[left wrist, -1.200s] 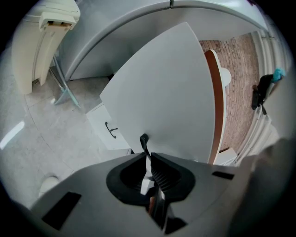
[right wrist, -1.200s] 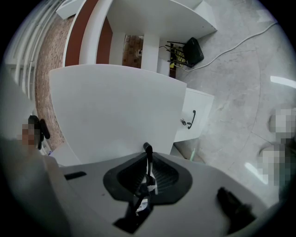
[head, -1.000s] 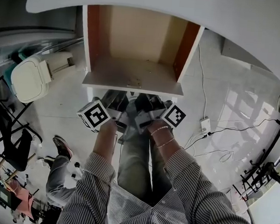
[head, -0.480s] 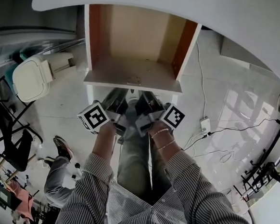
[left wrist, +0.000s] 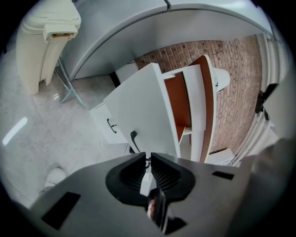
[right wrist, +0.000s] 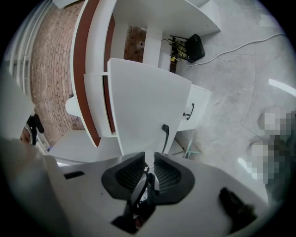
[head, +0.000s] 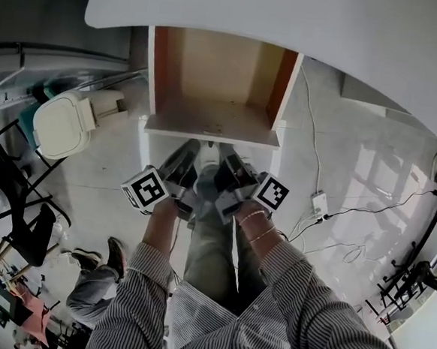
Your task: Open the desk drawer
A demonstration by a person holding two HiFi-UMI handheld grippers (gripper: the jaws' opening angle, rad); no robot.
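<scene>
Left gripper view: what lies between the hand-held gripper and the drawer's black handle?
Nothing; in the left gripper view only bare white drawer front separates the left hand-held gripper from the handle.

The drawer (head: pixel 211 75) is pulled out from under the desk (head: pixel 291 17). Its near part is left open from above, while its far part is roofed by the desk edge. To the left, passage is narrowed by a cream lidded bin (head: pixel 60 124) and a black chair (head: pixel 2 191). To the right, open floor (head: pixel 372 137) is crossed by a cable (head: pixel 316 140) and a power strip (head: pixel 320 204).
</scene>
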